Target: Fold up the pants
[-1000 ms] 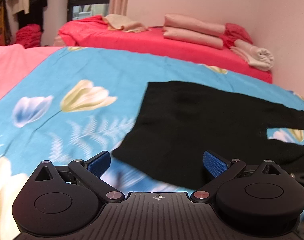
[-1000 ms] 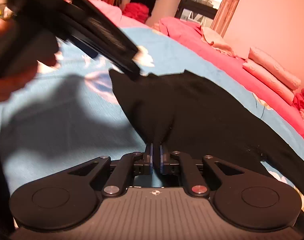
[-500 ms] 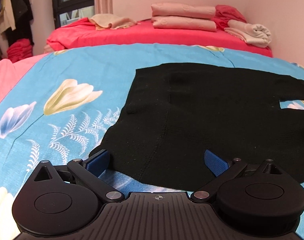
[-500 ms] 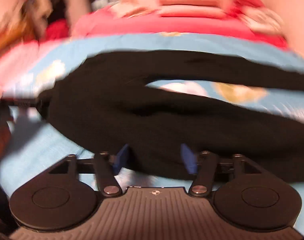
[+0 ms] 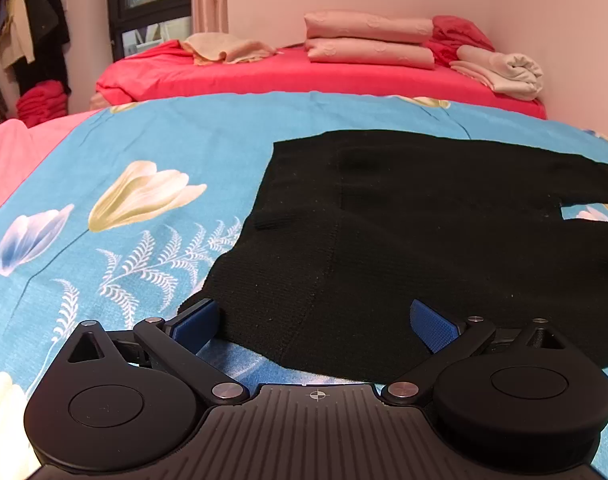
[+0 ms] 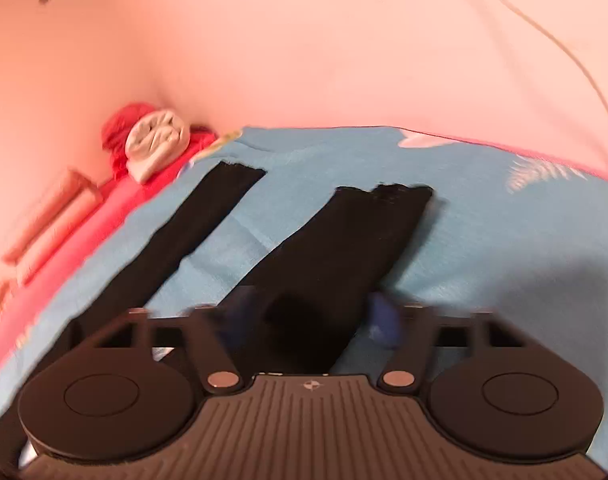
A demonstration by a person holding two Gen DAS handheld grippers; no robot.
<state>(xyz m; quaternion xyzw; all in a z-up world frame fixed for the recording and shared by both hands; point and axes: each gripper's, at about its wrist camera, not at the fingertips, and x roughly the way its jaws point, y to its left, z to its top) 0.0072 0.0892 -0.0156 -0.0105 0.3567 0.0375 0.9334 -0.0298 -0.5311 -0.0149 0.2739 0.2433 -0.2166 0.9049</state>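
Observation:
Black knit pants (image 5: 403,220) lie flat on the blue flowered bedspread (image 5: 144,168), waist end towards the left wrist camera. My left gripper (image 5: 313,322) is open, its blue pads either side of the near waist edge, just above the cloth. In the right wrist view, blurred by motion, the two pant legs (image 6: 343,240) run away from the camera with a gap of bedspread between them. My right gripper (image 6: 309,320) is open over the nearer leg and holds nothing.
A red bed (image 5: 304,76) behind carries folded pink blankets (image 5: 367,44) and a rolled towel (image 5: 503,72). The pink wall (image 6: 304,40) stands just beyond the leg ends. Clothes hang at far left (image 5: 20,40).
My right gripper has let go of the pants, opened, and swung right along them to the leg ends. My left gripper has come down close to the waist edge and stayed open.

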